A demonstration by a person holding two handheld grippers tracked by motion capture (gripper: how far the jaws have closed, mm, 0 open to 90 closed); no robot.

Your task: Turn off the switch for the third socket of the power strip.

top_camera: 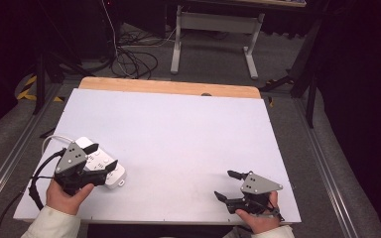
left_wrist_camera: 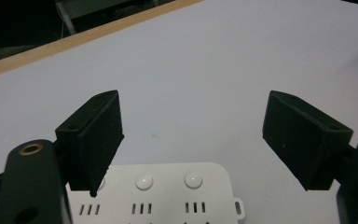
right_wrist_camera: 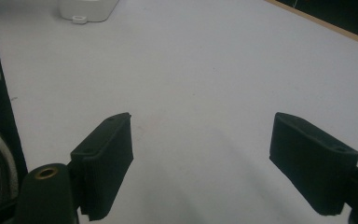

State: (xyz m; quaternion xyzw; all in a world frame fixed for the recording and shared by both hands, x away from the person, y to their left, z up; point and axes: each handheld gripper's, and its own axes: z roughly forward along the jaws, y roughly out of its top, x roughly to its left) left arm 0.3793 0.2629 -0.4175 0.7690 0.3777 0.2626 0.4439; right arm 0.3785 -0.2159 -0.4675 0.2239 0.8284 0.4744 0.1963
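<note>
white table [top_camera: 178,139], wooden edge [top_camera: 168,88], dark room

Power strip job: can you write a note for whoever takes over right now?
Left gripper: open, jaws spread above the white power strip, not closed on it.
Right gripper: open, holding nothing, low over the white table at its near right.
Power strip: lies flat near the table's left edge, its cord trailing off that edge.
Done: nothing gripped.
Left: probably close on the strip.
</note>
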